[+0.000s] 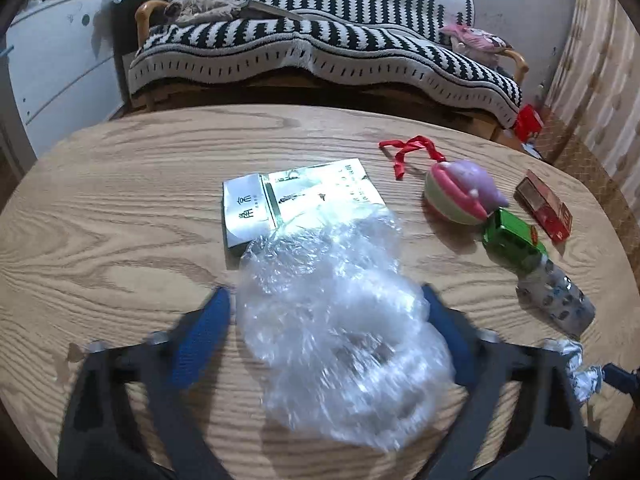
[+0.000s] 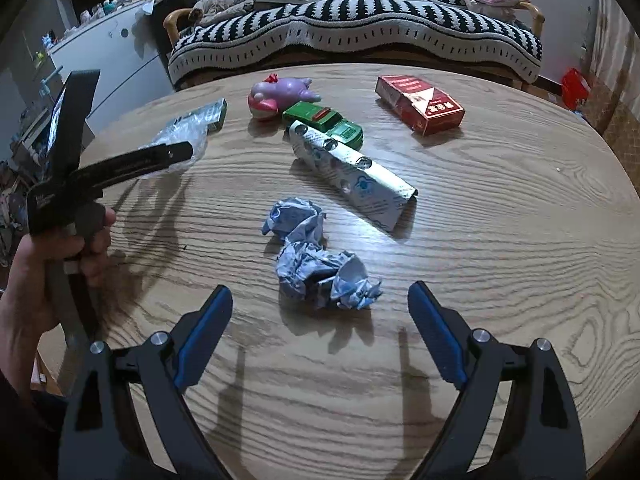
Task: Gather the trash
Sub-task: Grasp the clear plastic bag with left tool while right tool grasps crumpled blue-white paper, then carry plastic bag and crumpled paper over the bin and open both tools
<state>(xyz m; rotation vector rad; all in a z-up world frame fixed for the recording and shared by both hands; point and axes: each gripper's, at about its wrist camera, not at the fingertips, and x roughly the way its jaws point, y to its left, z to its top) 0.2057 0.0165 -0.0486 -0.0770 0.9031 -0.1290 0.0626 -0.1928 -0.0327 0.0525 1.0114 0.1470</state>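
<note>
Two toys beside crumpled paper

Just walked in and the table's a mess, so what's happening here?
A person is clearing trash off a wooden table with two hand-held grippers. The left hand-held gripper straddles a crumpled clear plastic bag, its pads at the bag's sides. The right hand-held gripper hangs open just short of a crumpled paper wad. A toy car, a pink toy and a red box sit untouched further back.
</note>
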